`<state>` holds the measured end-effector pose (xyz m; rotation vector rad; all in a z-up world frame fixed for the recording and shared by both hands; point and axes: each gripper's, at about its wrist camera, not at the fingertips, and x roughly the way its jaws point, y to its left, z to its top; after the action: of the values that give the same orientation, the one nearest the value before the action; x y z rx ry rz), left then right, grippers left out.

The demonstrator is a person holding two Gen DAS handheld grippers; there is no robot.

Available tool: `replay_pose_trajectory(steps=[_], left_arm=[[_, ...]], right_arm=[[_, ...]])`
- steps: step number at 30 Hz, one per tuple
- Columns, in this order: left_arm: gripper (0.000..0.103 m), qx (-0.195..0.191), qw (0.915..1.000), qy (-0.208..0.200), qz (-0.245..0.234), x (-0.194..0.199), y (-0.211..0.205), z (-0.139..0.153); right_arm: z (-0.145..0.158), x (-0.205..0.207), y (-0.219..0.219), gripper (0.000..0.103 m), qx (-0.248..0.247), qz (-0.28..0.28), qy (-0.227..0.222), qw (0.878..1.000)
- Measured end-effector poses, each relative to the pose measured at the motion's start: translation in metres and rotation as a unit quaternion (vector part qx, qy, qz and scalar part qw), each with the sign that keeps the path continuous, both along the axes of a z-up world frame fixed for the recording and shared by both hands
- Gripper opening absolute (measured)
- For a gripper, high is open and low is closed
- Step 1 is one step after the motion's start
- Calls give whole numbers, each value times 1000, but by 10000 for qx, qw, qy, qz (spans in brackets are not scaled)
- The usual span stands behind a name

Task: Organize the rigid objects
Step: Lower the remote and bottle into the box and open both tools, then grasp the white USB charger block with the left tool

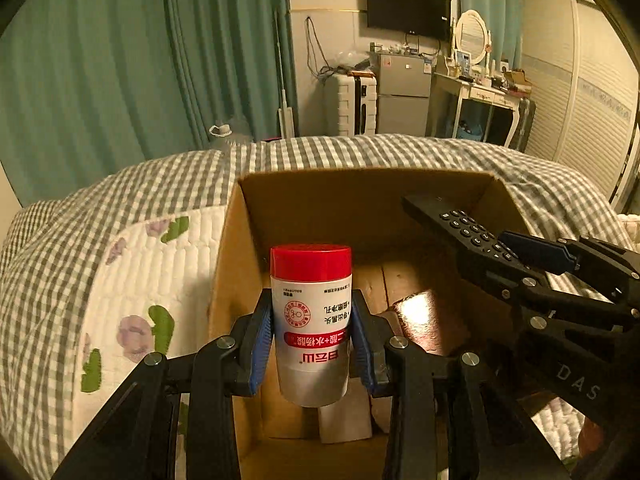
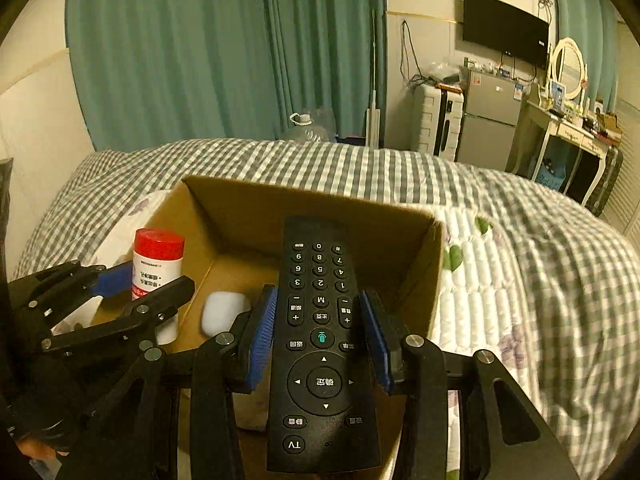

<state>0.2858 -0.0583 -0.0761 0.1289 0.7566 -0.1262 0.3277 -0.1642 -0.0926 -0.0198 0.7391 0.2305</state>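
My left gripper (image 1: 312, 297) is shut on a white bottle with a red cap (image 1: 311, 320), held upright above the open cardboard box (image 1: 360, 178). A black remote control (image 2: 322, 360) sits between the blue pads of my right gripper (image 2: 319, 296), which is shut on it, buttons up, over the same box (image 2: 304, 196). In the left wrist view the right gripper (image 1: 510, 264) and remote (image 1: 460, 224) come in from the right. The right wrist view has the left gripper (image 2: 148, 280) and bottle (image 2: 158, 256) at the left. A white case (image 2: 224, 312) lies in the box.
The box rests on a bed with a grey checked quilt (image 1: 360, 148) and a white floral quilted blanket (image 1: 160, 264). A small white carton (image 1: 346, 420) lies on the box floor. Green curtains, a suitcase, a fridge and a dressing table stand beyond the bed.
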Motion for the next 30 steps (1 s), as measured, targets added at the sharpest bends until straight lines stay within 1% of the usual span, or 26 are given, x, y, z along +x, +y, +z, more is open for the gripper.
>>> replay_pose_trajectory(steps=[4, 5, 7, 9, 11, 13, 14, 15, 16, 18, 20, 22, 24, 25, 26, 27, 30], left_arm=[[37, 40, 10000, 21, 15, -4, -4, -1], [39, 27, 10000, -22, 2, -8, -4, 2], [39, -72, 9998, -153, -45, -19, -1, 13], [45, -72, 9998, -198, -27, -28, 1, 25], [45, -32, 9995, -306, -18, -43, 4, 42], [50, -20, 9991, -420, -35, -57, 6, 57], [55, 3, 9988, -492, -25, -66, 8, 66], [61, 41, 9983, -578, -4, -76, 10, 75], [63, 66, 9979, -644, -1, -84, 12, 82], [70, 109, 9966, -810, -6, -104, 16, 94], [75, 156, 9953, -956, 53, -121, 19, 101], [79, 161, 9943, -1048, 84, -138, 24, 103], [88, 93, 9949, -1002, 70, -149, 29, 99], [89, 76, 9953, -968, 71, -152, 31, 96], [91, 79, 9956, -926, 85, -157, 34, 92], [94, 122, 9959, -888, 122, -160, 36, 86], [96, 255, 9959, -832, 246, -168, 41, 65]], right_arm=[[-6, -3, -2, 42, -35, 69, -29, 10000], [-4, -3, -2, 42, -48, 27, -39, 10000], [5, -9, -4, 42, 20, -49, -176, 9998], [19, -20, -8, 48, 44, -155, -265, 9995], [35, -32, -14, 50, 59, -276, -353, 9990], [52, -49, -20, 50, 46, -326, -454, 9984], [59, -57, -22, 51, 17, -342, -490, 9982], [68, -67, -25, 53, -47, -390, -536, 9978], [74, -74, -26, 54, -89, -425, -576, 9974], [86, -94, -30, 60, -140, -478, -667, 9965], [96, -112, -31, 61, -175, -522, -755, 9956], [101, -129, -32, 65, -129, -532, -790, 9954], [103, -144, -29, 79, -53, -491, -803, 9955], [103, -152, -28, 83, -41, -478, -828, 9954], [101, -158, -27, 94, -40, -460, -845, 9954], [98, -164, -23, 100, -50, -424, -842, 9955], [83, -173, -17, 103, -64, -381, -744, 9965]])
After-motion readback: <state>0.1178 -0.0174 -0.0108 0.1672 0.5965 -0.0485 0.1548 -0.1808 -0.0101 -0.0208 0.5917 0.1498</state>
